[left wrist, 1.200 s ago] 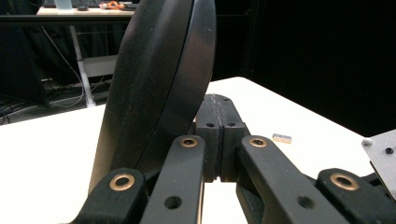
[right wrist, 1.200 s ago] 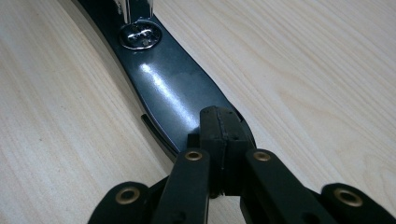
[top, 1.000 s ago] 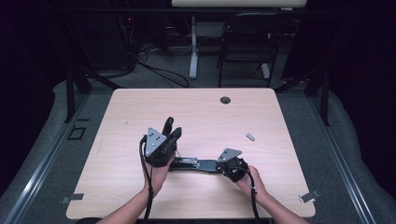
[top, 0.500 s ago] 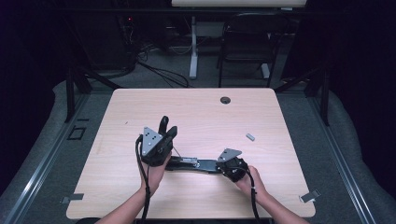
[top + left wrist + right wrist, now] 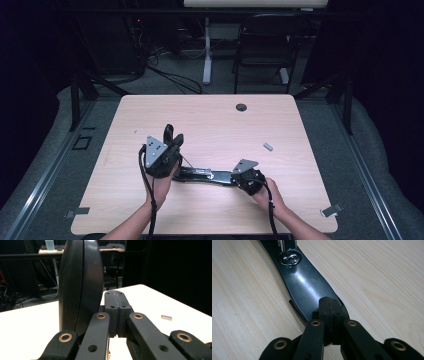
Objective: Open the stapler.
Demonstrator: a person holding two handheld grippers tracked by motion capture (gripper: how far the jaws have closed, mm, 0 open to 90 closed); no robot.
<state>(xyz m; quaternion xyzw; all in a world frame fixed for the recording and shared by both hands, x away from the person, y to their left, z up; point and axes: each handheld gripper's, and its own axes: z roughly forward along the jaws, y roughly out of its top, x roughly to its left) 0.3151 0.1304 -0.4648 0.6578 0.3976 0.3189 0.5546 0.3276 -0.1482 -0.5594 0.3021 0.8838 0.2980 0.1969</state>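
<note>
- my left gripper (image 5: 117,312): jaws pressed together, pinching nothing; black curved limb (image 5: 80,285) rises just beside them
- my right gripper (image 5: 331,315): jaws pressed together, tips resting on black bow riser (image 5: 307,287); bolt (image 5: 290,257) ahead
- small grey block (image 5: 268,147) lies well apart on the table (image 5: 210,115)

No legible text, label, brand, number or sign found in any view. The shiny metal fitting (image 5: 290,257) on the black tool (image 5: 308,290) carries faint raised marks, possibly lettering, but too blurred to read. The small grey block (image 5: 268,146) on the table (image 5: 300,200) shows no readable marking. The grey plates on the grippers bear holes, no print.
</note>
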